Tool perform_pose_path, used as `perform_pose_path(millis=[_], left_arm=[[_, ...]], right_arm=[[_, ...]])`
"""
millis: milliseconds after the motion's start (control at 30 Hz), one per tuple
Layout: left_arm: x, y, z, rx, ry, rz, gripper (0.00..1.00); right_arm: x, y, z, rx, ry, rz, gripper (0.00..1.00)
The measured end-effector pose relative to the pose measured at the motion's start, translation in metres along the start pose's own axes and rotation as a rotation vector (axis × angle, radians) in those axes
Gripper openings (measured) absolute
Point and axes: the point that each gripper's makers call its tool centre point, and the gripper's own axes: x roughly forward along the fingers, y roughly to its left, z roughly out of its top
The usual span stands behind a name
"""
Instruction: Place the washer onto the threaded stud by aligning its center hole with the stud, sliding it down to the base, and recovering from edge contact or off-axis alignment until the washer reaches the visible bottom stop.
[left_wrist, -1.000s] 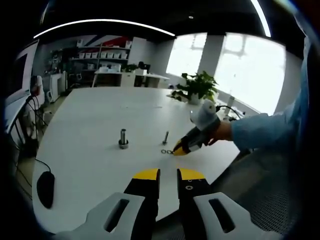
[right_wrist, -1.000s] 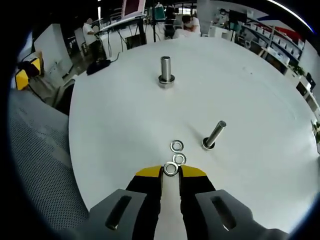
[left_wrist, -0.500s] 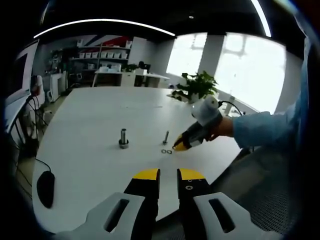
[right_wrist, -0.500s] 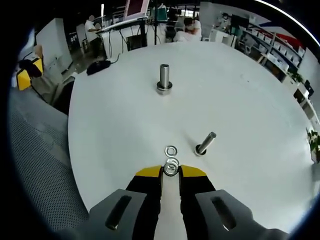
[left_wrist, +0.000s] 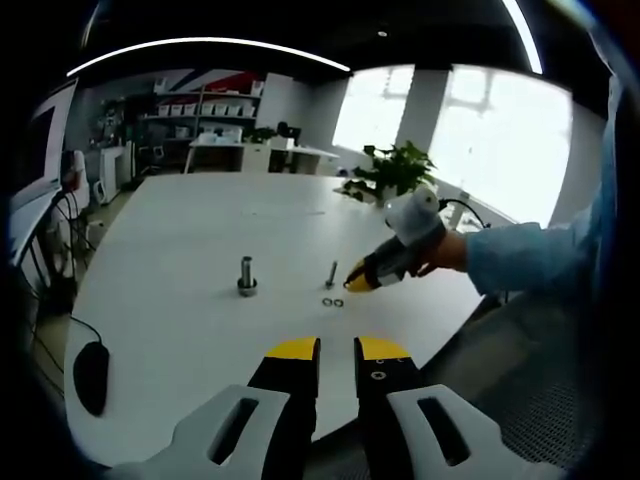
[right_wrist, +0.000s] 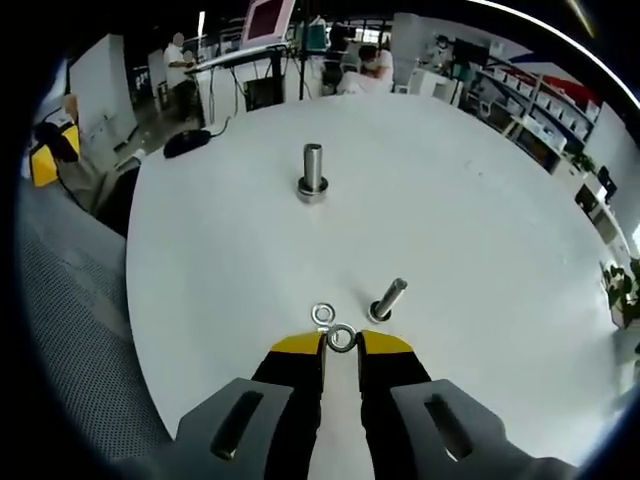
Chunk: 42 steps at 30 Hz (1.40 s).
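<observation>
My right gripper (right_wrist: 341, 342) is shut on a small steel washer (right_wrist: 341, 338), pinched between its yellow tips. It hovers just short of the thin threaded stud (right_wrist: 386, 298), which stands on the white table (right_wrist: 230, 250). A loose washer (right_wrist: 322, 314) lies on the table just left of the held one. In the left gripper view the right gripper (left_wrist: 352, 286) hangs beside the thin stud (left_wrist: 331, 272), above the loose washers (left_wrist: 332, 301). My left gripper (left_wrist: 337, 350) stays back over the near table edge, jaws a little apart with nothing between them.
A thicker stud (right_wrist: 312, 172) with a wide base stands farther along the table, also seen as the thick stud (left_wrist: 247, 277). A black mouse (left_wrist: 91, 377) lies near the table edge. A potted plant (left_wrist: 395, 172) and shelves stand beyond; people are at desks (right_wrist: 178, 60).
The right gripper has risen from the table with the washer and moved closer to the thin stud. The loose washers stayed on the table. The left gripper has not moved.
</observation>
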Motion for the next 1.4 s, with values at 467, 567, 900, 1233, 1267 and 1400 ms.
perform_pose_path(millis=[467, 567, 900, 1233, 1267, 1400], left_arm=[[0.000, -0.001, 0.000, 0.000, 0.001, -0.004, 0.11], [0.000, -0.001, 0.000, 0.001, 0.001, -0.005, 0.11], [0.000, -0.001, 0.000, 0.003, 0.003, -0.006, 0.11], [0.000, -0.001, -0.001, 0.001, 0.006, -0.005, 0.11], [0.000, -0.001, -0.001, 0.002, 0.006, -0.005, 0.11], [0.000, 0.000, -0.002, 0.001, 0.008, -0.004, 0.11]], right_arm=[[-0.009, -0.023, 0.025, -0.050, -0.114, -0.141, 0.14], [-0.010, -0.025, 0.028, -0.062, -0.135, -0.160, 0.14], [-0.008, -0.031, 0.036, -0.104, -0.187, -0.230, 0.14], [-0.003, -0.034, 0.034, -0.087, -0.197, -0.244, 0.14], [-0.002, -0.034, 0.033, -0.089, -0.195, -0.244, 0.14], [-0.001, -0.036, 0.033, -0.075, -0.199, -0.243, 0.14]])
